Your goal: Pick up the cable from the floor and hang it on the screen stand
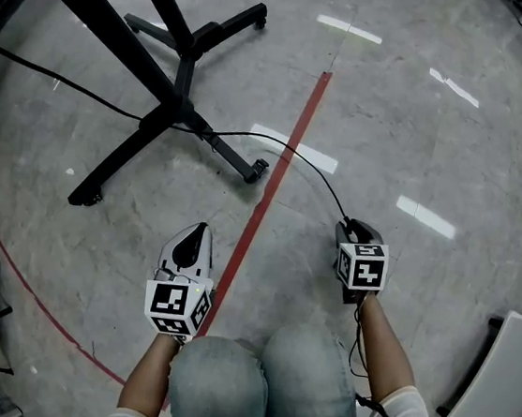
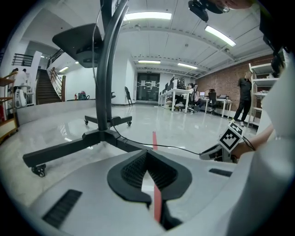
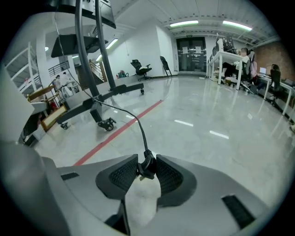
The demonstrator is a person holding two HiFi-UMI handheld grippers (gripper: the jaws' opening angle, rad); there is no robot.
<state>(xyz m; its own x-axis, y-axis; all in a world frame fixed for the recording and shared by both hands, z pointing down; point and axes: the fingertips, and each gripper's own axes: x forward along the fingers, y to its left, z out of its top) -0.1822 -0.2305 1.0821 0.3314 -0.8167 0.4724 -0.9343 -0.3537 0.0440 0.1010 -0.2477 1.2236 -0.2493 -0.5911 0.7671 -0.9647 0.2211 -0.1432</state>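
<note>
The grey polished floor fills the head view, with a red line running down it between the 2 grippers. The screen stand spreads its black legs at upper left, and its nearest wheel sits just left of that line. The person's knees are at the bottom edge.

The left gripper hangs above the floor with its jaws pressed together on nothing, well apart from the stand. The right gripper stands right of the line with bare floor around it. Its jaws are wide but clamped on the plug of the cable. From there the cable arcs back across the line to the stand's base and on to the left edge.

Each gripper's cube bears black-and-white square patterns.
</note>
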